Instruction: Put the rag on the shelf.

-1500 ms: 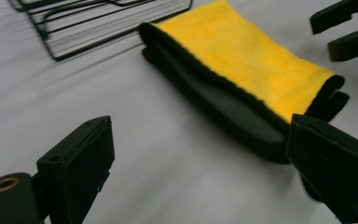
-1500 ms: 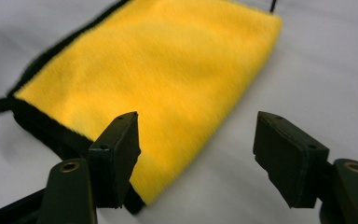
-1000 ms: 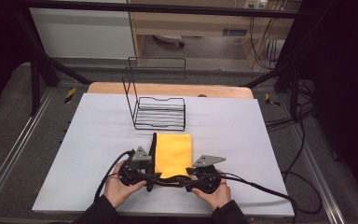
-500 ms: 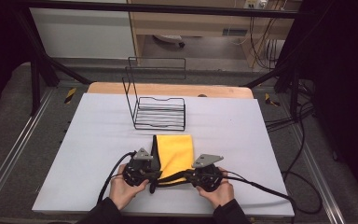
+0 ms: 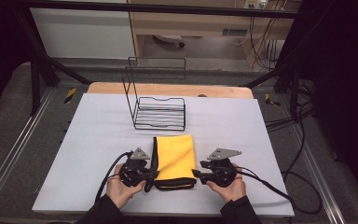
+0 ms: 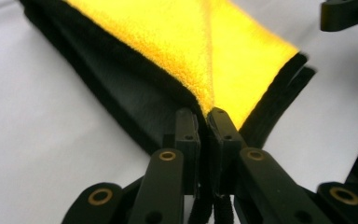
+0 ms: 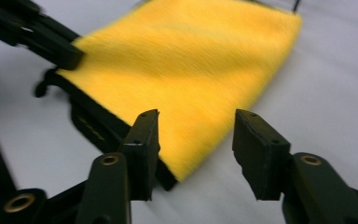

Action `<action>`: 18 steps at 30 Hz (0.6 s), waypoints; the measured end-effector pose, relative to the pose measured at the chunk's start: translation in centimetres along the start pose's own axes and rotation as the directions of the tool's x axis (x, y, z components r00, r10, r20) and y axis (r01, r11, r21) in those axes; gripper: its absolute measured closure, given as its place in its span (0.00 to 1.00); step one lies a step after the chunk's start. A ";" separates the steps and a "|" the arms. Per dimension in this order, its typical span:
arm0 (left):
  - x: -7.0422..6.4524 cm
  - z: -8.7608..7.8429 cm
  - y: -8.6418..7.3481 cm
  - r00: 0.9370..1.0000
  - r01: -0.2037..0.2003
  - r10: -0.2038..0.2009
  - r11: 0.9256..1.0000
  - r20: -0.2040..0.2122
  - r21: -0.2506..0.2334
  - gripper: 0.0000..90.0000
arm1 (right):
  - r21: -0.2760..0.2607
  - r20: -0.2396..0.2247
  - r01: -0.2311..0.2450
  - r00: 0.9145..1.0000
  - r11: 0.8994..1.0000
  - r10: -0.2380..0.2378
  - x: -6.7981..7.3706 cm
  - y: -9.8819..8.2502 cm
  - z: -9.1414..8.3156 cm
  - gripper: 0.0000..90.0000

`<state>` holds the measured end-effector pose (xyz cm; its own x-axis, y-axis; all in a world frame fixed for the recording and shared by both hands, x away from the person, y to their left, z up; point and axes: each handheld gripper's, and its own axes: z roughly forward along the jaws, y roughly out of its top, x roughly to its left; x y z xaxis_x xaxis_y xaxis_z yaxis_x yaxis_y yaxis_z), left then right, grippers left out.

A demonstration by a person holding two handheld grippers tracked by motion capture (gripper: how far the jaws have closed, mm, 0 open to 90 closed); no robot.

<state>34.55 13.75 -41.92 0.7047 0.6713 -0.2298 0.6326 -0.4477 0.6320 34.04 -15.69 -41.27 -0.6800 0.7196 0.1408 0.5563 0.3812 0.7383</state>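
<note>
At the bottom of the high view, two hands come in from the lower edge, each holding a gripper on the white table (image 5: 93, 135). The left hand (image 5: 121, 189) sits lower left of centre with the left gripper (image 5: 154, 174); its fingers (image 6: 186, 135) are pressed together on the near left corner of a yellow cloth (image 5: 176, 161) with black edging. In the left gripper view that corner is lifted, and the black underside falls away toward the upper left of the frame.

The right hand (image 5: 227, 186) sits lower right of centre with the right gripper (image 5: 196, 173) just beside the cloth's near right corner. In the right gripper view its fingers (image 7: 145, 140) stand apart, gripping nothing, with the corner of the cloth between them.

The cloth lies folded in the lower middle of the high view, stretching away from the grippers.

Beyond it, near the middle of the frame, a black wire rack (image 5: 161, 114) stands on the table, apart from the cloth. Behind that, a wooden edge (image 5: 168, 89) runs across the table's far side.
</note>
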 end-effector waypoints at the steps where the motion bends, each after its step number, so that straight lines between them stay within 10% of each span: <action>1: 0.1 0.3 -0.3 1.000 0.000 0.000 1.000 0.005 -0.005 0.92 | 0.012 0.011 -0.014 1.000 1.000 0.014 -0.2 -0.3 0.7 0.55; 7: 0.5 0.3 -0.1 0.991 -0.059 0.048 0.994 -0.122 -0.087 0.47 | 0.039 0.019 -0.074 0.997 0.996 0.073 -0.7 -1.1 3.5 0.48; 18: 1.1 2.4 -0.9 0.997 0.009 -0.012 0.999 -0.076 -0.040 0.53 | 0.071 -0.025 -0.142 0.989 0.987 0.144 -0.3 -1.4 4.1 0.81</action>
<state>35.49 13.46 -44.51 0.6704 0.7195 -0.1811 0.6258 -0.4173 0.6590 35.38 -14.09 -45.04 -0.6044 0.7525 0.2617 0.6796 0.3156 0.6623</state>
